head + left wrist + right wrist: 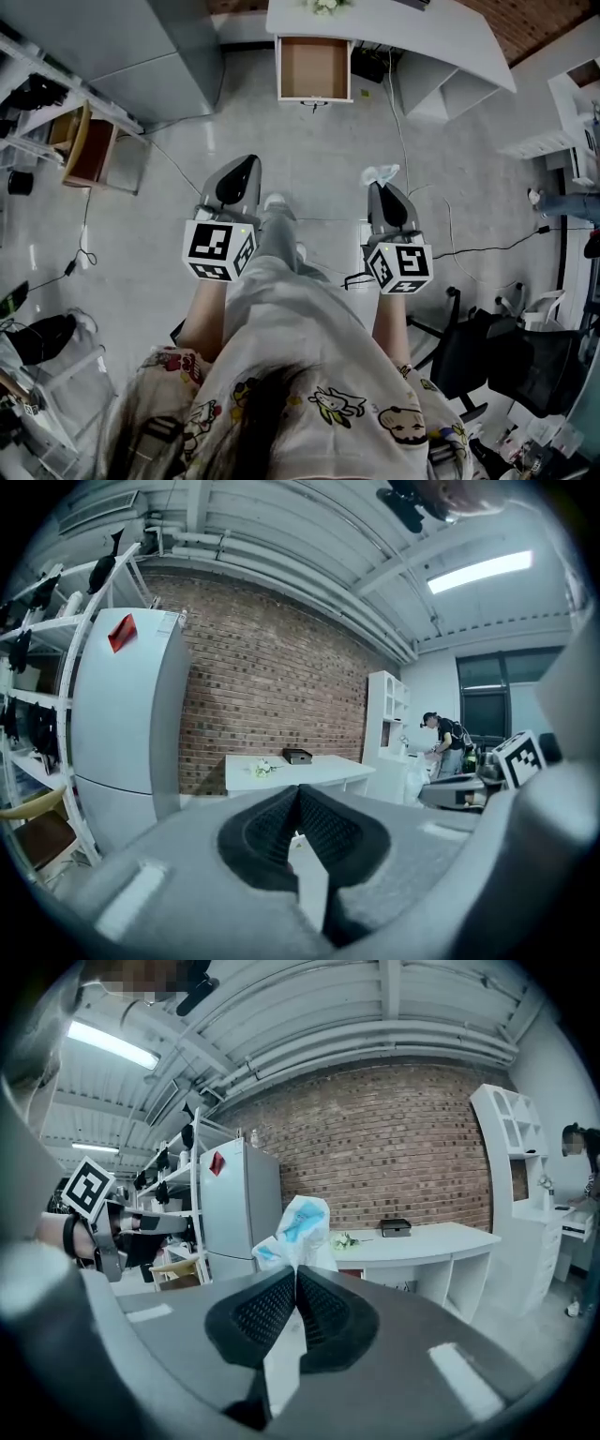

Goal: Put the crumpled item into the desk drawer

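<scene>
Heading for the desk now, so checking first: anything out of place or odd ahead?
Nothing spilled or damaged. The desk drawer stands open and looks empty. Loose cables trail over the floor near the desk, a possible snag. The crumpled item is pinched in the right gripper.

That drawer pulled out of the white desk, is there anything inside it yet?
The drawer shows only its bare brown bottom. Any part under the desk top is hidden. The crumpled item is pinched in the right gripper, not in the drawer.
</scene>
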Action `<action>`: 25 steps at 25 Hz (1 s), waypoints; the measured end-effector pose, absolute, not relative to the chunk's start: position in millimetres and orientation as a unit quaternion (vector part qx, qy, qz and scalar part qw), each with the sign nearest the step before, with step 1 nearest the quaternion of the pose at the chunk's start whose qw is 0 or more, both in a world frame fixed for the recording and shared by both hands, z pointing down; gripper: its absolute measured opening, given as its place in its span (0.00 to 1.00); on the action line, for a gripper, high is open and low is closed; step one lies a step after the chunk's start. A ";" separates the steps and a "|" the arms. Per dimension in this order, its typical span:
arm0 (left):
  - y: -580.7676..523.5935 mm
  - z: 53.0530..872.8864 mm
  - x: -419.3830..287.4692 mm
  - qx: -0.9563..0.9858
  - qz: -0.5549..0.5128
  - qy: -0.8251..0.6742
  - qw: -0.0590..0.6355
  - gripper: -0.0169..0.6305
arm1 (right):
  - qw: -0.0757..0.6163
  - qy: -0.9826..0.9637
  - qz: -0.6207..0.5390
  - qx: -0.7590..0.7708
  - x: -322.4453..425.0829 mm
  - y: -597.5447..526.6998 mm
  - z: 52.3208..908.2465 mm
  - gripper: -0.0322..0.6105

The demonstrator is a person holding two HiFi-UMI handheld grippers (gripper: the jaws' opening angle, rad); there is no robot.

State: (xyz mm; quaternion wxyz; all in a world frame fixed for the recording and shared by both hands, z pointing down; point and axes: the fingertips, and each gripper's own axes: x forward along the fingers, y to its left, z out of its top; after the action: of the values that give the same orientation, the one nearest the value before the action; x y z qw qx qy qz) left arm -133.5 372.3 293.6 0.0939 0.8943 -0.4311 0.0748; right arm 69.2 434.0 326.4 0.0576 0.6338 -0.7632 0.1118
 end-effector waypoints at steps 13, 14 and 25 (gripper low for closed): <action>298.2 311.4 -107.9 0.902 0.080 -0.411 0.101 0.03 | 0.068 -0.754 0.137 0.639 87.8 362.8 349.9 0.07; 285.3 312.4 -105.0 0.903 0.080 -0.409 0.102 0.03 | 0.071 -0.754 0.138 0.638 89.0 349.9 351.2 0.07; 139.5 304.3 -83.2 0.913 0.082 -0.385 0.102 0.03 | 0.074 -0.753 0.130 0.641 97.3 204.5 333.8 0.07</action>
State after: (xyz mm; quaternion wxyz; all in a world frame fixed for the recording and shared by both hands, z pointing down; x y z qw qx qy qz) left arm -83.2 139.5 304.3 0.1017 0.9135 -0.3854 0.0819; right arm 97.3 204.5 333.8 0.0742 0.6408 -0.7530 0.1300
